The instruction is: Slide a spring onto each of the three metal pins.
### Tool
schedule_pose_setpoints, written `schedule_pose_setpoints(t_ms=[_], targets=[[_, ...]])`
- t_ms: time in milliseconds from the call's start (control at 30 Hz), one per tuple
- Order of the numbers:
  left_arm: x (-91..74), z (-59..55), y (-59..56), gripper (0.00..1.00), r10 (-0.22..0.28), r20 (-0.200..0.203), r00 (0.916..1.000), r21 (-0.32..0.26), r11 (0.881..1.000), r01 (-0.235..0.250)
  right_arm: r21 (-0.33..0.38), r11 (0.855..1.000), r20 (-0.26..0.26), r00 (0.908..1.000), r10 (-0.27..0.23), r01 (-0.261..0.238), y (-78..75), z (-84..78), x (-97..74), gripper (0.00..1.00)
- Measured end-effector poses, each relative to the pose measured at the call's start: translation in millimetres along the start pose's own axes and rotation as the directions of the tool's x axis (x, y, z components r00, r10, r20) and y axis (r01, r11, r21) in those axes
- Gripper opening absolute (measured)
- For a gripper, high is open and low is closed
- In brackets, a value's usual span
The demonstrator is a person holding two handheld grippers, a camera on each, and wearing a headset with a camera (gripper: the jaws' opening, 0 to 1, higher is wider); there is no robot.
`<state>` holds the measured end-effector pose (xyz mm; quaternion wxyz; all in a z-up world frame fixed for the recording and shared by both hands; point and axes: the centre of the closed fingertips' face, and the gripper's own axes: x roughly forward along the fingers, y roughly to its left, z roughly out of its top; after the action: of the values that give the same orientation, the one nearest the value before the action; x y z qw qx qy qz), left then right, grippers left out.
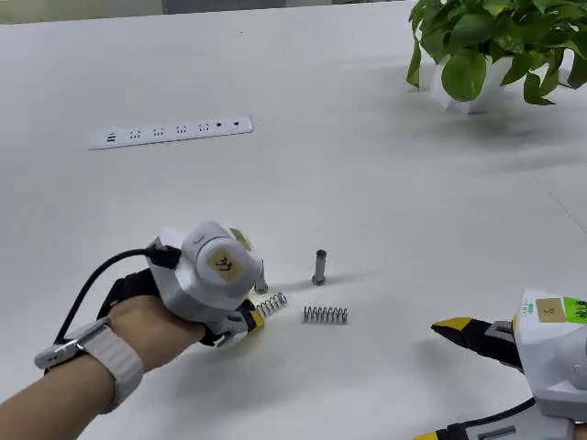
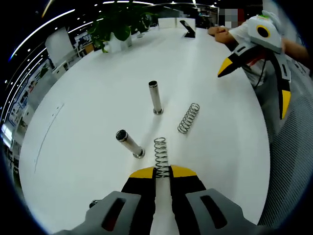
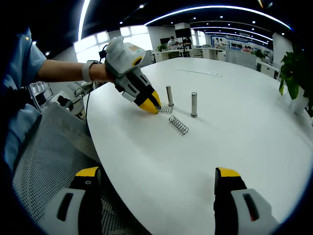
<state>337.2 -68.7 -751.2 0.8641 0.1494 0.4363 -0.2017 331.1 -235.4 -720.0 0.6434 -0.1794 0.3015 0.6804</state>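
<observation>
My left gripper (image 1: 251, 318) is shut on one end of a small spring (image 1: 271, 303) that lies low over the white table. In the left gripper view the held spring (image 2: 160, 152) points forward from the shut jaws, just right of the nearer upright metal pin (image 2: 129, 143). A second pin (image 2: 155, 97) stands further on. That second pin (image 1: 319, 267) stands free in the head view, while the nearer pin (image 1: 260, 280) is partly hidden behind the left gripper. A loose spring (image 1: 326, 314) lies flat beside them. My right gripper (image 3: 156, 172) hangs open and empty at the table's near edge.
A white power strip (image 1: 171, 130) lies at the far left of the table (image 1: 367, 165). A potted plant (image 1: 495, 46) stands at the far right. A mesh chair (image 3: 54, 161) sits below the table edge by the right gripper.
</observation>
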Motion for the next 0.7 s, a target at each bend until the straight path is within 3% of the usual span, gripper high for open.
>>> schedule_pose_setpoints(t_ms=[167,300,400,500,700], targets=[[-2.3,-2.3,0.2,0.10,0.017,0.038,0.9992,-0.054,0.998,-0.015,-0.004,1.000,-0.014,0.9999,0.008,-0.008,0.1,-1.9,3.0,0.97],[-4.5,-3.5,-4.5,0.10,0.012,0.064,0.9979,-0.061,0.998,-0.009,-0.015,1.000,-0.020,0.9996,0.018,-0.018,1.3,1.1,4.1,0.97],[-15.3,2.3,-10.1,0.10,0.034,0.116,0.9927,-0.077,0.997,-0.025,-0.024,1.000,-0.020,0.9997,0.015,-0.015,0.1,4.5,4.9,0.96],[-25.1,1.7,-17.7,0.10,0.024,0.175,0.9844,-0.118,0.993,-0.003,-0.021,1.000,-0.020,0.9998,0.007,-0.007,-2.6,5.1,6.6,0.95],[-41.4,-8.9,-31.0,0.10,0.033,0.209,0.9773,-0.124,0.992,-0.007,-0.045,0.999,-0.026,0.9996,0.016,-0.017,1.2,8.3,11.7,0.95]])
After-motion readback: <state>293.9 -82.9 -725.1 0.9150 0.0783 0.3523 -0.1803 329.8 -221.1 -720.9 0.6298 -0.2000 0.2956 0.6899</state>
